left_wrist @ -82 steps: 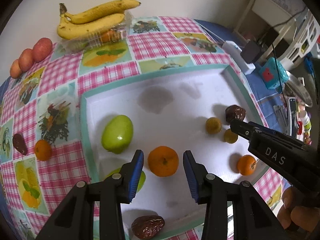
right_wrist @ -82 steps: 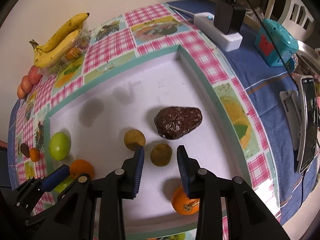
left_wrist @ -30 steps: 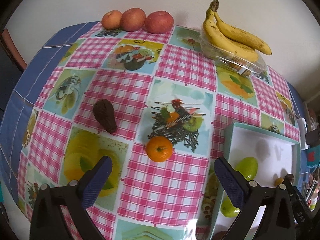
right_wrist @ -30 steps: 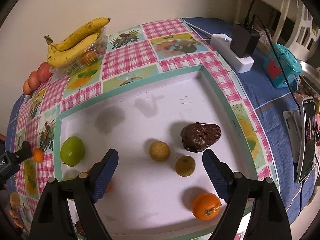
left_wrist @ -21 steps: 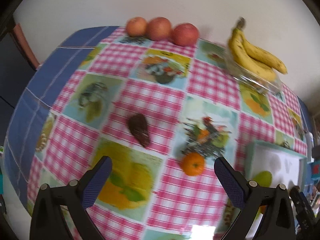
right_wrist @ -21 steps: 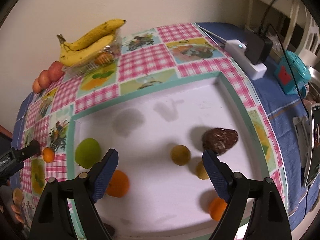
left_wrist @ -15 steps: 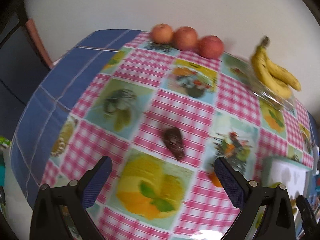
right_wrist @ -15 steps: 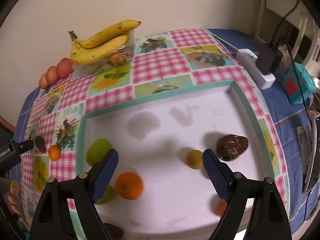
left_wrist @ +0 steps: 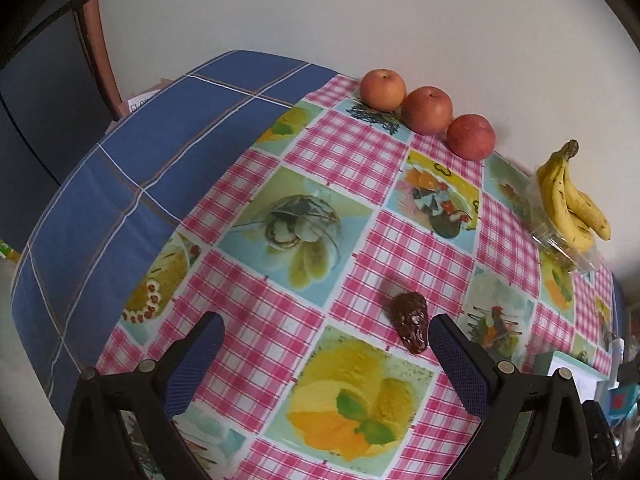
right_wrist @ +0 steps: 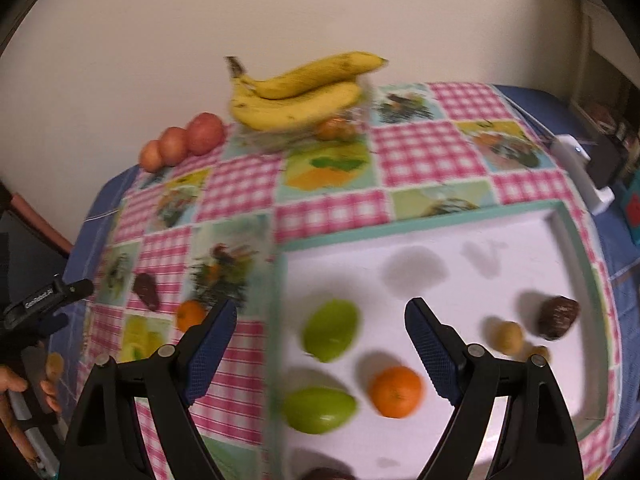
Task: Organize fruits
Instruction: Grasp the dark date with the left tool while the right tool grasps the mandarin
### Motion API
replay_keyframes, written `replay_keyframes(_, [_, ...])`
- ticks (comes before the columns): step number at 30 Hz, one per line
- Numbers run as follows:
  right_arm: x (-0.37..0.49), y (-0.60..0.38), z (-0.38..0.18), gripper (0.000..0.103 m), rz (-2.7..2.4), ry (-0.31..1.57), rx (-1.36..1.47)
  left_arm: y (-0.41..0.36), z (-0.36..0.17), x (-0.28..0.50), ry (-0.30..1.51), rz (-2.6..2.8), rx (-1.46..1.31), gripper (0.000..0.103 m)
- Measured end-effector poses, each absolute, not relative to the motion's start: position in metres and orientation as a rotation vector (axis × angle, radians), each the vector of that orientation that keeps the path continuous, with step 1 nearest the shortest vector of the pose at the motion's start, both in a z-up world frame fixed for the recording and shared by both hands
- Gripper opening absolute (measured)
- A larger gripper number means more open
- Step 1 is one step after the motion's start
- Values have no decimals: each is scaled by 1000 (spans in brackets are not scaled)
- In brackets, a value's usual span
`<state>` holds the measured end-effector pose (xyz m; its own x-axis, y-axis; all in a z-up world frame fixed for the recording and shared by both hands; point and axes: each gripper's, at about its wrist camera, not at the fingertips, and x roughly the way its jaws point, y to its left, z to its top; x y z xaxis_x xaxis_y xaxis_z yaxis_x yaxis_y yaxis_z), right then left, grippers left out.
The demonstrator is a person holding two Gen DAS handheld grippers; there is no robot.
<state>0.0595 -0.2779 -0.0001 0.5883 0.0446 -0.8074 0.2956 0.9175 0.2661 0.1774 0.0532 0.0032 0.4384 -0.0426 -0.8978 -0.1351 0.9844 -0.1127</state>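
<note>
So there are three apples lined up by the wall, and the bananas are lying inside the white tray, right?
Not quite. The three apples do line the wall, but the bananas rest on a clear plastic box by the wall, outside the white tray, as the right wrist view shows.

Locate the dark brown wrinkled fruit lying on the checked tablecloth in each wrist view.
Left wrist: the dark brown fruit lies right of centre, just inside the left gripper's right-hand finger.
Right wrist: the same fruit lies at mid-left, left of the small orange.
Shared landmark: the three red apples by the wall.
</note>
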Motion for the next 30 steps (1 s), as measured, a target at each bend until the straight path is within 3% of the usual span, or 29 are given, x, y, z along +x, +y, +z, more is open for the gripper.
replay_keyframes(15, [100, -200, 7, 86, -7, 926, 330, 43, -8, 189, 1134, -35, -240, 98])
replay_keyframes(17, [105, -193, 5, 83, 1, 935, 319, 38, -14, 192, 1150, -46, -251, 94])
replay_keyframes(19, [108, -188, 2, 71, 7, 944, 310, 33, -19, 195, 1162, -60, -264, 92])
replay_keyframes(23, [118, -176, -8, 65, 30, 973, 287, 22, -32, 201, 1184, -81, -263, 90])
replay_keyframes(25, [121, -171, -14, 56, 43, 991, 277, 17, -40, 204, 1198, -85, -253, 85])
replay_keyframes(30, [131, -164, -35, 49, 55, 1040, 265, 13, -55, 210, 1221, -96, -261, 83])
